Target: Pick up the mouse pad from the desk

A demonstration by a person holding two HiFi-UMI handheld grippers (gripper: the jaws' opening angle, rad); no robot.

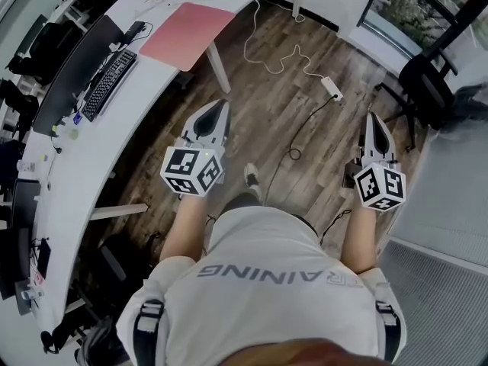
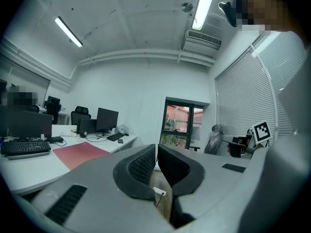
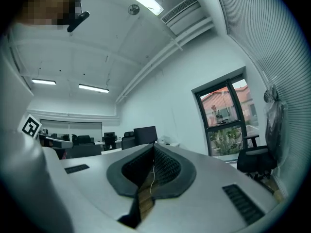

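Note:
A pink mouse pad (image 1: 187, 35) lies flat on the white curved desk (image 1: 84, 170), near its far end; in the left gripper view the mouse pad (image 2: 80, 154) shows low at the left. My left gripper (image 1: 219, 107) is held level over the wooden floor, well short of the pad, its jaws shut with nothing between them. My right gripper (image 1: 373, 118) hangs further right over the floor, also shut and empty. In their own views the left gripper (image 2: 156, 152) and the right gripper (image 3: 152, 150) point into the room.
A black keyboard (image 1: 109, 83) and a dark monitor (image 1: 72, 75) sit on the desk left of the pad. A white power strip (image 1: 331, 88) with its cable lies on the floor. A black office chair (image 1: 427, 82) stands at the right by the window.

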